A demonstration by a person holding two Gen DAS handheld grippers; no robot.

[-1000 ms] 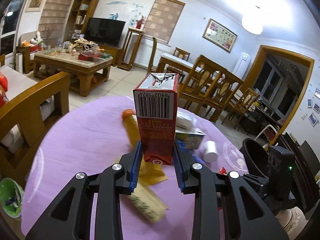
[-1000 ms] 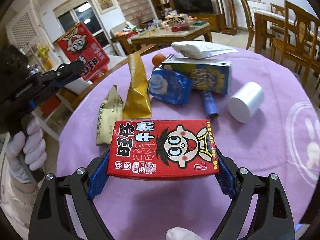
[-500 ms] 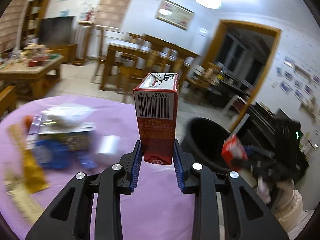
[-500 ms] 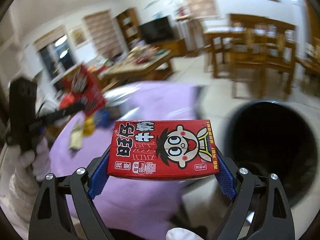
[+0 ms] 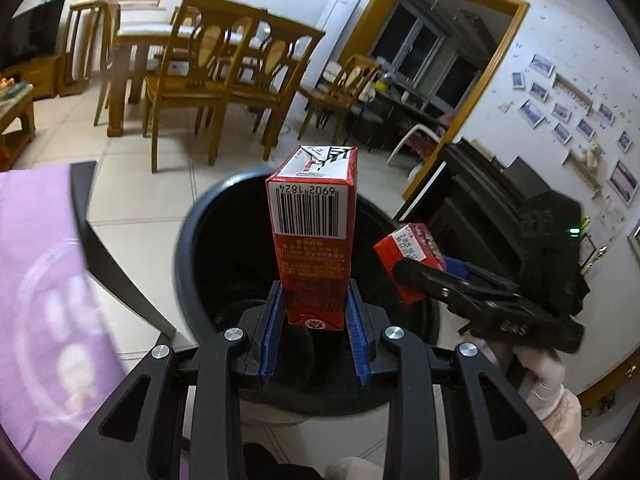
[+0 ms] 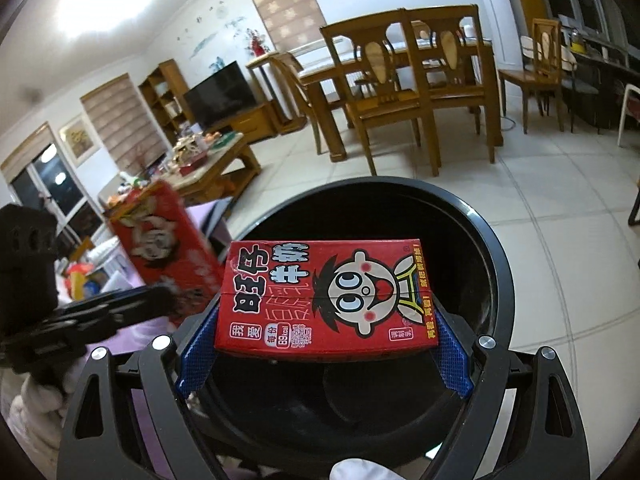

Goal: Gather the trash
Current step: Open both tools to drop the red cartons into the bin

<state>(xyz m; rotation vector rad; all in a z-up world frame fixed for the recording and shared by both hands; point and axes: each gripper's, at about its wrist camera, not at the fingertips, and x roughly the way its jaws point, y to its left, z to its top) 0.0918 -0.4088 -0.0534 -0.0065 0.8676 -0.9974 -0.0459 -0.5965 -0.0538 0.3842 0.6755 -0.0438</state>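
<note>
Item one: red milk carton with barcode [image 5: 312, 236], standing upright, folded top uppermost, lower end clamped between the blue pads of the left tool [image 5: 313, 344]. It hangs above the open mouth of the black trash bin [image 5: 188, 240].

Item two: red milk carton with cartoon face [image 6: 326, 296], lying sideways, gripped at both short ends by the right tool [image 6: 326, 354], jaws spread wide to span its length. It also hangs above the bin's mouth, inside the near rim.

The two cartons sit near each other over the bin; whether they touch is unclear, the left one being blurred in the right wrist view.

Purple-covered worktop [image 5: 36, 280]: its edge lies just beside the bin. Tiled floor [image 6: 560, 200] open beyond the far rim.
</note>
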